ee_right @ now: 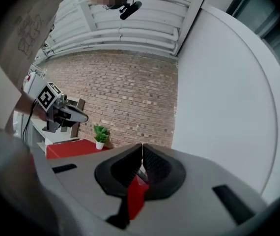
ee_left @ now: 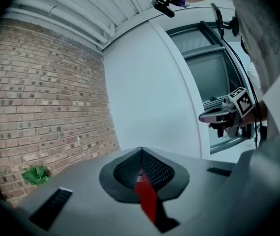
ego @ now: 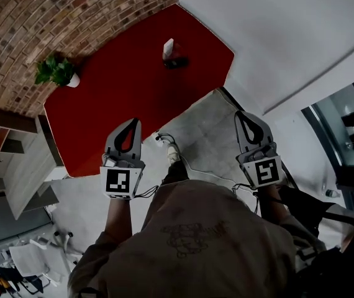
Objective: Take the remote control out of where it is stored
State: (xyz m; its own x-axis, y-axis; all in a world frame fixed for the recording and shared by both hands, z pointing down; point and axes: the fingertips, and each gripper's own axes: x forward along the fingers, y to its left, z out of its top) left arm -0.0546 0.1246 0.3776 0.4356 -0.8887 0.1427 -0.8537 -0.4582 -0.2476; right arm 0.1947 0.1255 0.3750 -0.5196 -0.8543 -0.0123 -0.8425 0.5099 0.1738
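Both my left claw [ego: 135, 124] and right claw [ego: 241, 117] are pinched shut and empty, as the likely remote [ego: 168, 46] stands well apart on the table [ego: 102, 110].

Person is wearing a loose tan shirt [ego: 189, 228] with a faint dark print. Left gripper [ego: 133, 124] and right gripper [ego: 243, 115] are showing grey teardrop shells, black ribbed pads [ee_left: 154, 170], a red insert [ee_left: 146, 198] — each is carrying a white cube [ego: 118, 182] with a black square marker.
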